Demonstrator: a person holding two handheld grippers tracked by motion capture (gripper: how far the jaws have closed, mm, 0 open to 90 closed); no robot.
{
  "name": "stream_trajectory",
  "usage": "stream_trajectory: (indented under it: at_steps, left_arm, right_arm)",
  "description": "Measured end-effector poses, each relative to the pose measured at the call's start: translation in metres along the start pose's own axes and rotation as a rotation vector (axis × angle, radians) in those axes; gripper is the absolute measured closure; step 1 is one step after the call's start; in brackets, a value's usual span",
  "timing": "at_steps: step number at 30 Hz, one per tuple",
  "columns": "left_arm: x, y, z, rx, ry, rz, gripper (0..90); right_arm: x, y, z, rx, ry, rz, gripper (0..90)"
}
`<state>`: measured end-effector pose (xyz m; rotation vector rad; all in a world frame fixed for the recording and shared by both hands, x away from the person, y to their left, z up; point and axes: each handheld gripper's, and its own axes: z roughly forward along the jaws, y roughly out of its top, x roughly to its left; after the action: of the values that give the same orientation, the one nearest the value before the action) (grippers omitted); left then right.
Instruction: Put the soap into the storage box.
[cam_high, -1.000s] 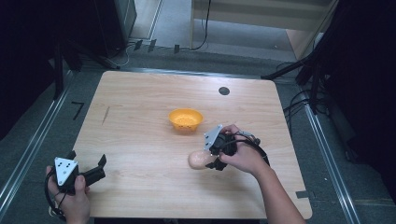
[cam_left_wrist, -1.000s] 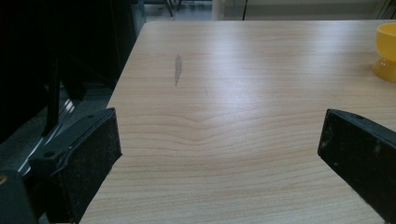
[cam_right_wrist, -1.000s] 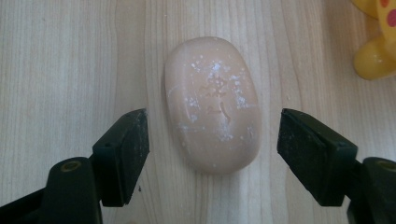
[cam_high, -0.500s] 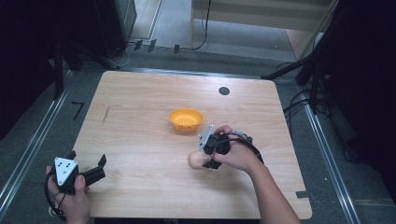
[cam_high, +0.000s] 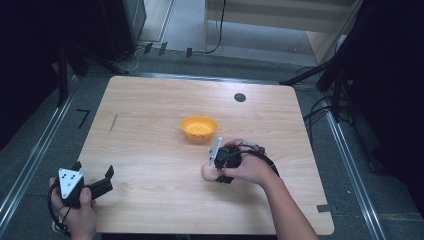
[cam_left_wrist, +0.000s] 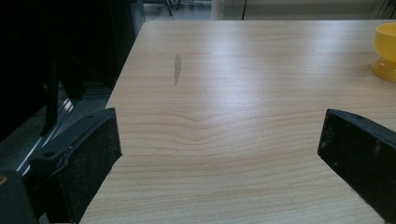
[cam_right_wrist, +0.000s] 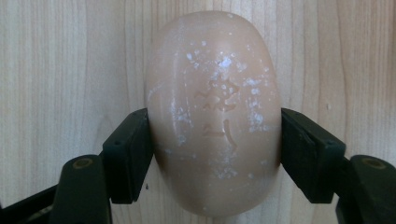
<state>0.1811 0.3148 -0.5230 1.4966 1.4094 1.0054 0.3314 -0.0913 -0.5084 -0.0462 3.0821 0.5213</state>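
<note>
A pale peach bar of soap with a stamped mark lies on the wooden table, right of the middle. My right gripper points down at it. Both black pads press on the bar's sides; the jaws have just closed in and eased slightly, with the soap between them. In the high view the soap peeks out left of the right gripper. An orange bowl stands just behind it. My left gripper rests open at the front left corner, nothing between its jaws.
The bowl shows at the far right of the left gripper view. A grey smear marks the table's left side, and a black round spot sits near the back edge. Dark stands and cables surround the table.
My right gripper has come down and a little left onto the soap, and its jaws have closed around it. The left hand has stayed where it was.
</note>
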Motion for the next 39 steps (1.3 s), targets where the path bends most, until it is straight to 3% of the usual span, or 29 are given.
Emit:
stream_trajectory:
  at_steps: [7,8,12,23,39]
  left_arm:
    - [0.0,0.0,0.0,0.001,0.001,0.0,0.0]
    - [0.0,0.0,0.0,0.001,0.001,0.0,0.1]
    - [0.0,0.0,0.0,0.0,0.001,-0.002,0.1]
    - [0.001,0.0,0.0,0.002,-0.003,-0.008,0.1]
    - [0.001,0.0,0.0,0.002,-0.004,-0.01,0.1]
  right_arm:
    - [0.0,0.002,0.0,0.026,0.015,0.033,31.5]
    - [0.0,0.005,0.0,0.049,0.012,0.01,32.6]
    - [0.0,0.009,0.001,0.08,0.017,0.008,33.1]
    - [-0.003,0.01,-0.002,0.066,0.035,0.022,33.5]
    - [-0.012,0.025,-0.031,0.033,-0.001,0.019,33.6]
